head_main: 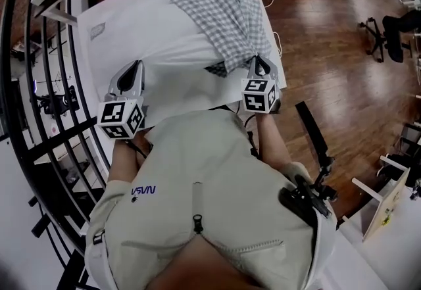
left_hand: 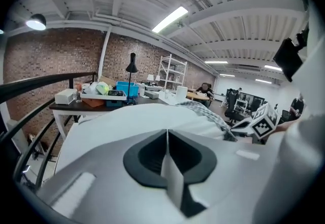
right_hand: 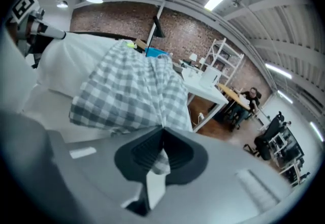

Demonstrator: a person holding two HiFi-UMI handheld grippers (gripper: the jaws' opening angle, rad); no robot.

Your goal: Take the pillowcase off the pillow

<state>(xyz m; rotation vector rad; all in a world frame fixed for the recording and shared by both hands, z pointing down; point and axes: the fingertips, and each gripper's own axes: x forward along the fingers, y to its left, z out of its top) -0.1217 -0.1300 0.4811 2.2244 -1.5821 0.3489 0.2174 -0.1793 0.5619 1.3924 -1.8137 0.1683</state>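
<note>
A white pillow (head_main: 151,32) lies on the table in front of me. Its grey-checked pillowcase (head_main: 227,12) covers only the far right part. My left gripper (head_main: 136,65) is shut on the pillow's near left edge, and white cloth runs between its jaws (left_hand: 166,132). My right gripper (head_main: 258,60) is shut on the pillowcase's near hem; checked cloth sits pinched in its jaws (right_hand: 161,130). In the right gripper view the pillowcase (right_hand: 132,91) spreads ahead, with the pillow (right_hand: 66,60) to its left. In the left gripper view the pillow (left_hand: 127,121) fills the front.
A black curved railing (head_main: 59,118) runs along the left. Beyond the pillow a desk (left_hand: 101,98) holds boxes and a lamp. Wooden floor with office chairs (head_main: 388,32) lies to the right. White shelving (left_hand: 170,73) stands farther back.
</note>
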